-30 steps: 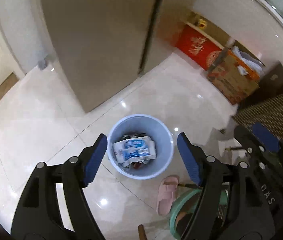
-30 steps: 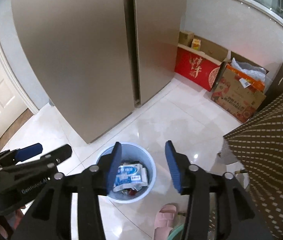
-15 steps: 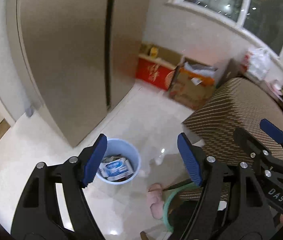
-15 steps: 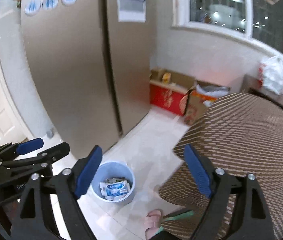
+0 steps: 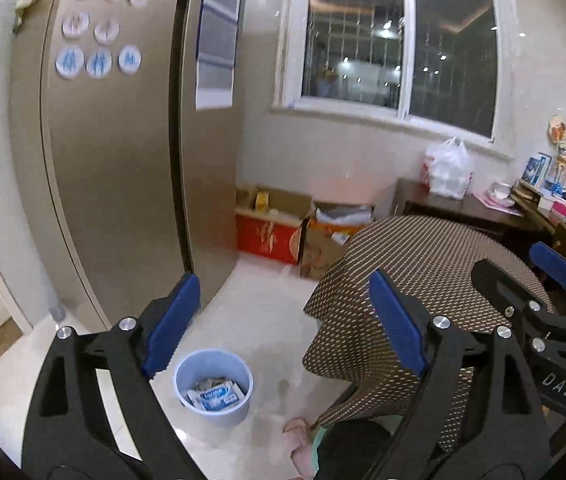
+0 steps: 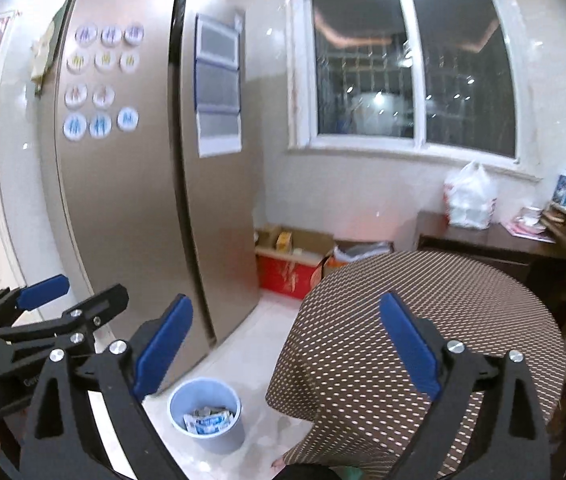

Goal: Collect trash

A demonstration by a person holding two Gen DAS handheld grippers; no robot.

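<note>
Bin (image 5: 214, 386) was my landmark in the left wrist view: a pale blue round trash bin on the glossy white floor (image 5: 259, 312), holding a white-and-blue wrapper (image 5: 215, 395) among other scraps. My left gripper (image 5: 283, 320) hung above it with its blue-padded jaws wide apart and nothing between them. Behind the bin rose the bronze fridge (image 5: 123, 180); to the bin's right was a table under a brown dotted cloth (image 5: 423, 264), and just right of the bin, near the frame's bottom, a pink slipper (image 5: 297, 428). Far right of the bin, the right gripper's black frame showed.

From the right wrist view, the bin (image 6: 204, 412) sat low, the wrapper (image 6: 207, 424) inside it. My right gripper (image 6: 285, 344) held its jaws spread, gripping nothing. The fridge (image 6: 131, 200) stood behind the bin, the dotted cloth (image 6: 423, 312) to its right. Left of the bin I saw the left gripper (image 6: 55, 300), jaws parted.
</note>
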